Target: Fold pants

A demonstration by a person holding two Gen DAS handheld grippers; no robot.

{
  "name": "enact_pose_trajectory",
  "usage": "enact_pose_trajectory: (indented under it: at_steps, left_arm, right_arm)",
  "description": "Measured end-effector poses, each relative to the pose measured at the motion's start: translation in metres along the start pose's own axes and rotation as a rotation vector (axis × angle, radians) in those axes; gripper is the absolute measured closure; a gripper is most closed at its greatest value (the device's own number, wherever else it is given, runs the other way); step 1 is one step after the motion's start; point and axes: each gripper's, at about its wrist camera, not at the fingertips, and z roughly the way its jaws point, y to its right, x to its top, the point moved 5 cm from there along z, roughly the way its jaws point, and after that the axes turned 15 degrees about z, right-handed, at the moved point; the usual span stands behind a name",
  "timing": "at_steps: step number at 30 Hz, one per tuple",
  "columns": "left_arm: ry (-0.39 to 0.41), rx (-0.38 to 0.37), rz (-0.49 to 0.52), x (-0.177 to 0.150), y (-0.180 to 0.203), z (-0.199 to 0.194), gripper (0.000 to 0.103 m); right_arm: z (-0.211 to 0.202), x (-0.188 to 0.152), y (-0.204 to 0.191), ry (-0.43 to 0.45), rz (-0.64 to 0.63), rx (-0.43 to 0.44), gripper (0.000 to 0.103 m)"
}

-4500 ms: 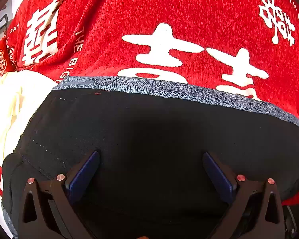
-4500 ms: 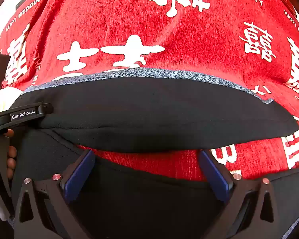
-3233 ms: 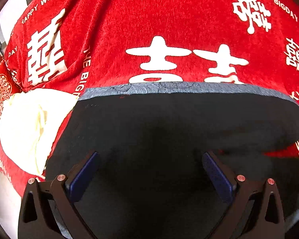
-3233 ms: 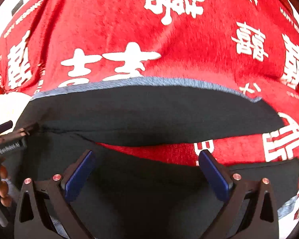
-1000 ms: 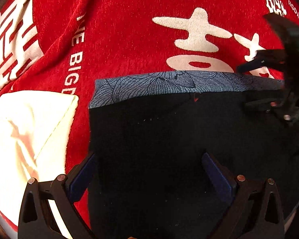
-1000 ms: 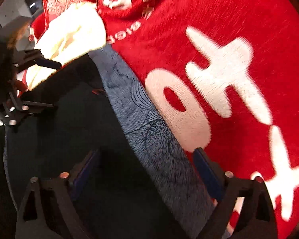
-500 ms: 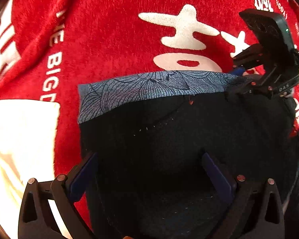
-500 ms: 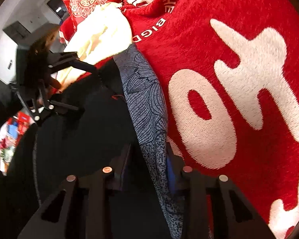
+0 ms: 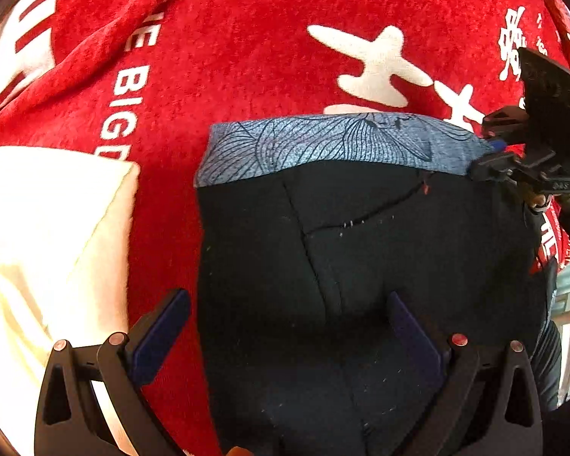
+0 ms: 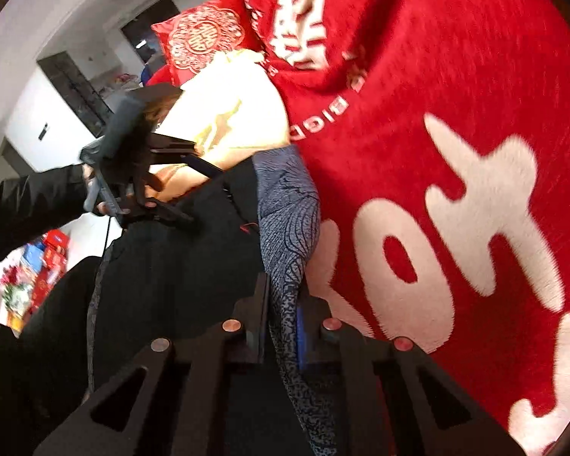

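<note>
Right tool (image 10: pixel 281 317) closing, blue pads already nipping the grey patterned waistband (image 10: pixel 288 224) of the black pants (image 9: pixel 361 266), which lie flat on the red blanket (image 9: pixel 247 57). Get a deep bite w/ both layers before lifting. Left tool (image 9: pixel 285 326) is spread wide over the pants' left edge, gripping nothing: it probably needs the far-left waistband corner so both ends rise level. Keep clear of the cream cloth (image 9: pixel 38 228) beyond.
</note>
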Motion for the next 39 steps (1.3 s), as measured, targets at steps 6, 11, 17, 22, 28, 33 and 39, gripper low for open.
enact_pose_trajectory:
  at_steps: [6,11,17,22,28,33,39]
  left_arm:
    - [-0.001,-0.037,0.032,0.010,0.003,0.006,0.000]
    - [0.043,-0.089,0.012,0.027,0.006,0.005,0.000]
    - [0.065,-0.049,0.030,0.017,0.013,-0.010,0.037]
    - [0.041,0.021,0.085,0.014,0.029,-0.021,0.057]
    - [0.026,0.097,0.137,0.015,0.041,-0.022,0.063]
    - [0.034,0.090,0.127,0.012,0.039,-0.024,0.063]
    - [0.027,0.097,0.137,0.013,0.042,-0.024,0.063]
  right_arm:
    - [-0.024,-0.008,-0.032,0.045,-0.095,-0.034,0.091]
    - [-0.031,-0.015,-0.039,0.045,-0.106,-0.059,0.091]
    - [-0.030,-0.021,-0.049,0.040,-0.117,-0.080,0.091]
    - [-0.020,-0.019,-0.044,0.018,-0.103,-0.125,0.084]
    - [-0.008,-0.015,-0.025,-0.023,-0.021,-0.125,0.039]
    - [0.016,-0.010,0.000,-0.100,0.021,-0.102,0.033]
    - [0.035,-0.007,0.016,-0.170,0.083,-0.038,0.075]
